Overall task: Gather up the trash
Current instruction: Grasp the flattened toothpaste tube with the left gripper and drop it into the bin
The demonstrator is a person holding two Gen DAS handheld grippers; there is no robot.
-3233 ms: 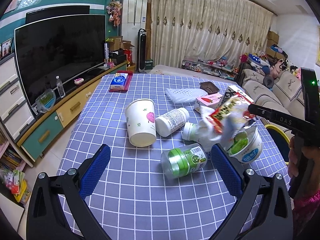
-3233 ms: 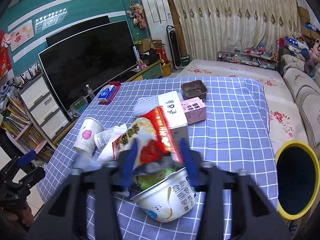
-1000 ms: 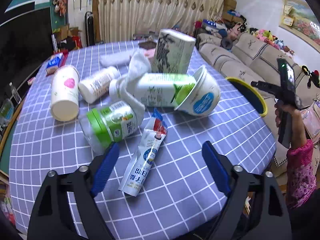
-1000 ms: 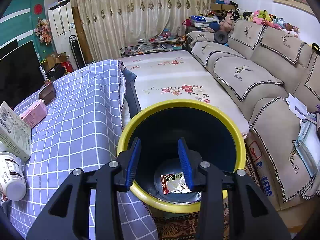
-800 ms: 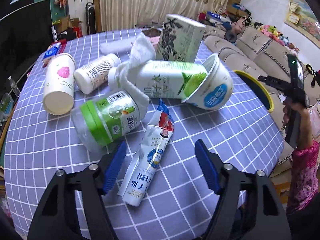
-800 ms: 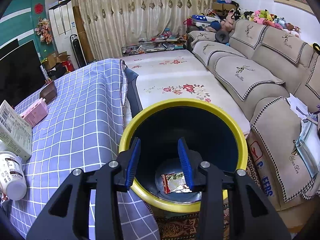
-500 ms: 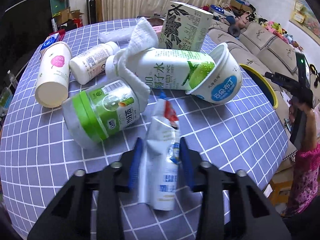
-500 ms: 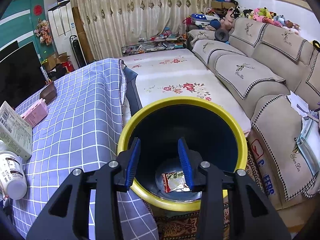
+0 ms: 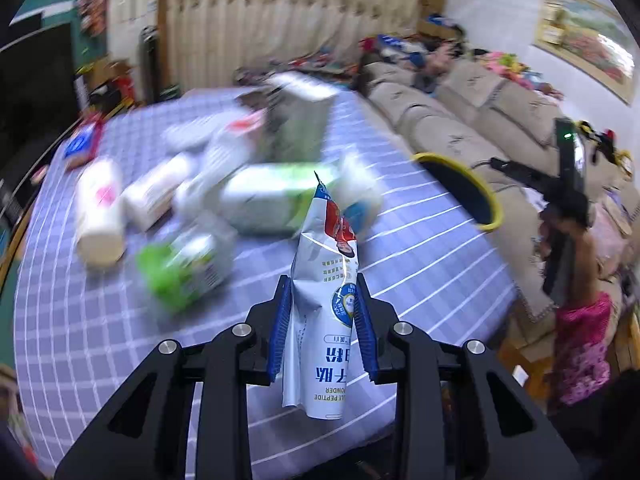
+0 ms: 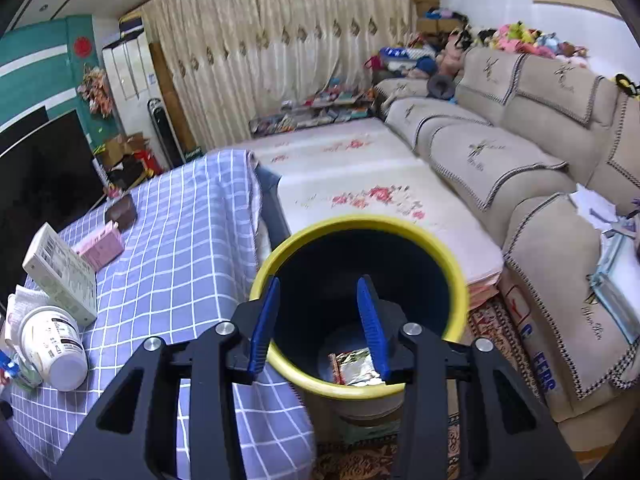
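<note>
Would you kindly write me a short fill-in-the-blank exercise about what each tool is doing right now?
1. The left tool is shut on a ____ pouch.
2. The right tool is open above the ____-rimmed bin.
3. Inside the bin lies one ____ wrapper.

Missing words: white; yellow; foil

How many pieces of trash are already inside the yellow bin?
1. One foil wrapper lies on the bottom of the yellow bin, below the open right gripper. The gripper hides part of the bin's floor, so more may be there.
</note>
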